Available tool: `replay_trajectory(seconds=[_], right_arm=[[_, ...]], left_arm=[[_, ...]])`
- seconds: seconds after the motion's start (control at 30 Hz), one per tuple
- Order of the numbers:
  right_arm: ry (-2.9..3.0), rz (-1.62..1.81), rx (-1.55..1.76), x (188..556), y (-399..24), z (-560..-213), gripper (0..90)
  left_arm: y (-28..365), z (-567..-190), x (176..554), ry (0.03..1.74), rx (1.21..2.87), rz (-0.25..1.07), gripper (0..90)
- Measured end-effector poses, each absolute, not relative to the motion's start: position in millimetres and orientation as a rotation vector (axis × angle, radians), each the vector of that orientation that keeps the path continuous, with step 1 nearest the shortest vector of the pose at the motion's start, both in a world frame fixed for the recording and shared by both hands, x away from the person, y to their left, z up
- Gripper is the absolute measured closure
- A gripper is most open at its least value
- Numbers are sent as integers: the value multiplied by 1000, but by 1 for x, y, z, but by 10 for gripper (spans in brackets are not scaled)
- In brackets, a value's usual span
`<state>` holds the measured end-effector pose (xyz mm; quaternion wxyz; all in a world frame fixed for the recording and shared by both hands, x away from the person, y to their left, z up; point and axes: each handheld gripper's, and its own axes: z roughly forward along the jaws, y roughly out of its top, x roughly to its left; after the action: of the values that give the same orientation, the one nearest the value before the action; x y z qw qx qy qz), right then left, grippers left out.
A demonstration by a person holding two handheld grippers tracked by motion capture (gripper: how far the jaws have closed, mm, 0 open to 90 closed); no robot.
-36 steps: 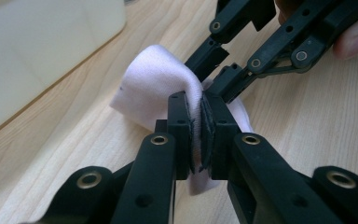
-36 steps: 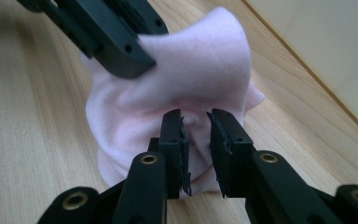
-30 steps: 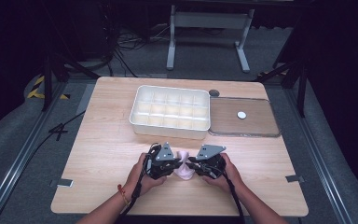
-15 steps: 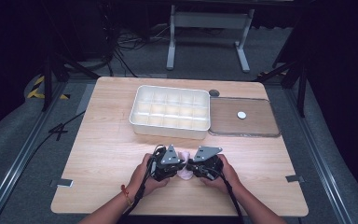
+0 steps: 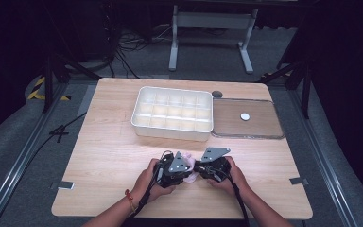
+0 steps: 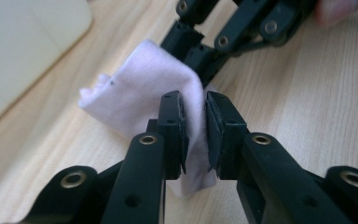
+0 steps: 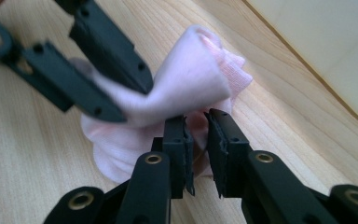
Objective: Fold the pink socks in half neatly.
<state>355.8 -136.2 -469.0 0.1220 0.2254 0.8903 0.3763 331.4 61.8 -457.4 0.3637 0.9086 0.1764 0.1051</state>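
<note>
- Meanwhile, the left gripper (image 6: 196, 135) pinched the pale pink cloth (image 6: 144, 93), its jaws having just eased slightly.
- The right gripper (image 7: 198, 149) clamped the same cloth, low over the table (image 5: 104, 156) near the white tray (image 5: 172, 113).

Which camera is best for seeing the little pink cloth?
The left gripper view: the pink cloth lies spread out, large and sharp, a fold pinched in the left tongs. The right gripper view shows it bunched, partly behind the other tongs. In the high view it is a small pale patch between the hands.
</note>
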Motion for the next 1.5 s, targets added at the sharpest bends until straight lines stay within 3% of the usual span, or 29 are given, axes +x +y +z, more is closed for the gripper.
replay_trajectory(seconds=[0.37, 0.67, 1.07, 1.2, 1.5], right_arm=[[2514, 1249, 695, 356, -152, -447, 760], [2520, 1301, 644, 355, -130, -446, 714], [2566, 1177, 696, 363, -137, -464, 813], [2569, 1188, 709, 362, -141, -466, 815], [2575, 1208, 692, 361, -142, -467, 815]], left_arm=[[60, -462, 334, 481, 2333, 272, 754], [59, -463, 335, 480, 2330, 273, 747], [65, -456, 324, 400, 2339, 227, 691], [77, -446, 321, 374, 2300, 173, 717], [85, -445, 337, 446, 2211, 200, 825]])
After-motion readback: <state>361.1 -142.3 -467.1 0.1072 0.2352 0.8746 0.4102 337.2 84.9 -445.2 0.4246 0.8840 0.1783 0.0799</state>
